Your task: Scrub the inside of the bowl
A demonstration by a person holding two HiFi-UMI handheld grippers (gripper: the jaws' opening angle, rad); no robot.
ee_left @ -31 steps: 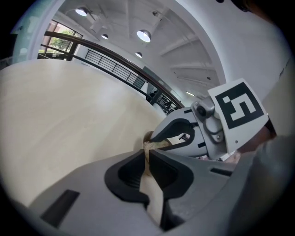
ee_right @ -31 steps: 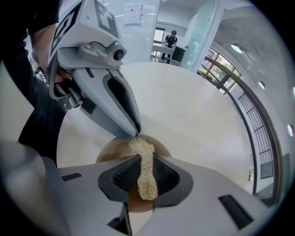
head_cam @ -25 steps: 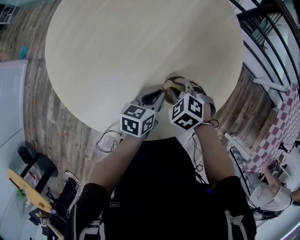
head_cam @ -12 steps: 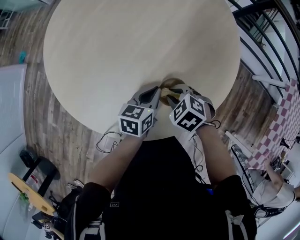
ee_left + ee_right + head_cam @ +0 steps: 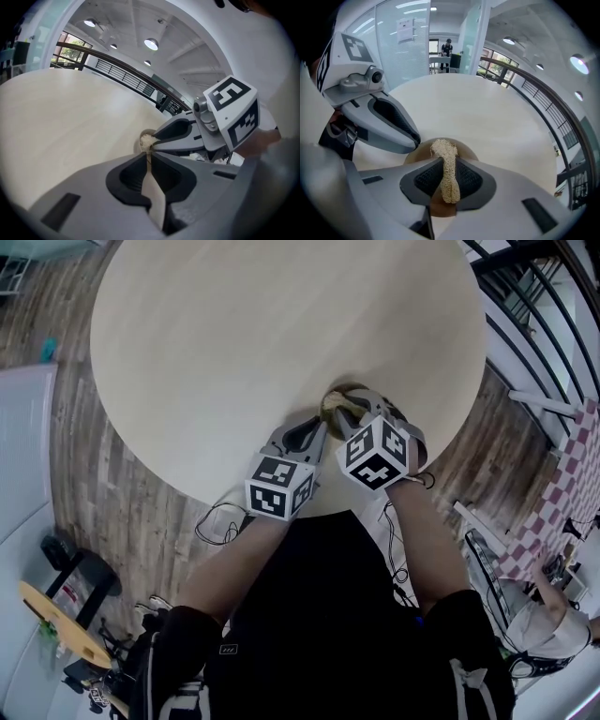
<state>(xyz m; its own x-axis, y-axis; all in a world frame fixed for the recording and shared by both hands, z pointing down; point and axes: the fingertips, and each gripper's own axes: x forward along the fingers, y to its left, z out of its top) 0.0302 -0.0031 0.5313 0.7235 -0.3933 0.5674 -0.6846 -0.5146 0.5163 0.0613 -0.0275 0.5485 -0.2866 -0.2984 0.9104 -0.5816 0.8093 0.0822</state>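
Now we are at the scrubbing step. Our bowl (image 5: 469, 152) sits by the near edge of the table (image 5: 281, 334), toward its right. Our left gripper (image 5: 150, 161) has just closed its jaws on the bowl's rim and pinches it steady. Our right gripper (image 5: 446, 166) is clenched on the scrubber (image 5: 443, 147), whose tip dips into the bowl. Next, we judge, we must rub it round the inner wall while keeping the rim firm.

Tan loofah scrubber (image 5: 446, 174) dips into brown bowl (image 5: 467, 152).
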